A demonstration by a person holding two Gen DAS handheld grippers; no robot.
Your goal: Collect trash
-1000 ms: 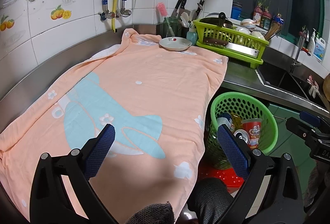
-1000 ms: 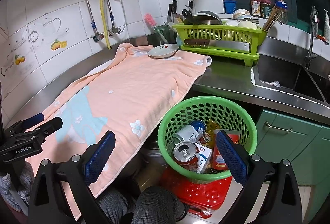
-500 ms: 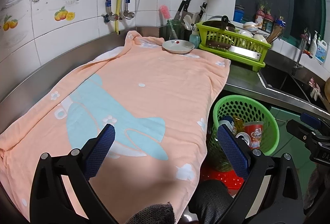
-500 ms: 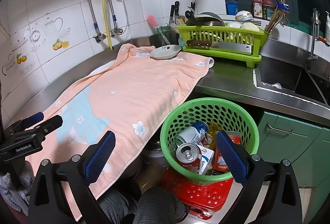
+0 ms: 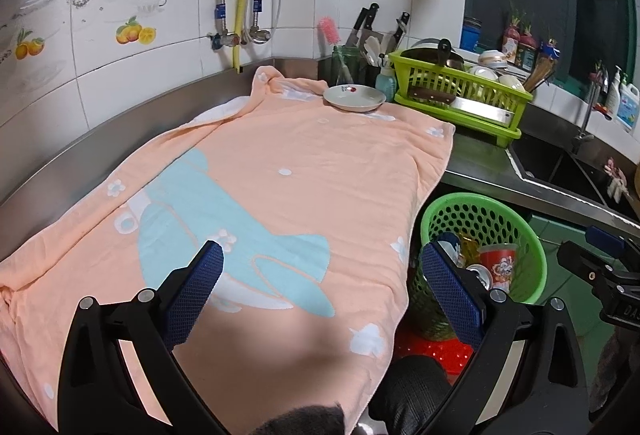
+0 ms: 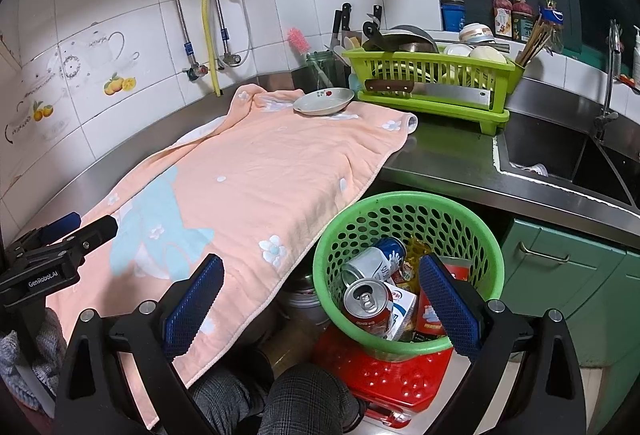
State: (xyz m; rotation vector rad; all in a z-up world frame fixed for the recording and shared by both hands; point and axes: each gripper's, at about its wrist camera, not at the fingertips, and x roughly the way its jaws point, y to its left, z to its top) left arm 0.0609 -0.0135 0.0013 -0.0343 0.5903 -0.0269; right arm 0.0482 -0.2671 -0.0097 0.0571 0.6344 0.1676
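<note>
A green perforated basket (image 6: pixel 408 205) (image 5: pixel 520 227) stands on a red stool (image 6: pixel 392 371) beside the counter. Inside lie a red can (image 6: pixel 368 305), a blue-and-white can (image 6: pixel 374 261), a red cup (image 5: pixel 498 263) and cartons and wrappers. My right gripper (image 6: pixel 320 299) hangs open over the basket's near left rim with nothing between its fingers. Open and holding nothing, my left gripper (image 5: pixel 320 287) hovers above the peach towel (image 5: pixel 280 187) on the counter. No trash shows on the towel. Each gripper appears at the edge of the other's view.
A small plate (image 5: pixel 354 97) rests on the towel's far end. Behind it stand a knife block, a green dish rack (image 5: pixel 460 99) with bowls and a cleaver. The sink (image 6: pixel 560 155) lies to the right, green cabinets (image 6: pixel 560 267) beneath. A person's knees show at the bottom.
Both views have risen and pulled back slightly, so the counter and basket sit a little lower in frame. Both grippers stay open; nothing in the basket moved.
</note>
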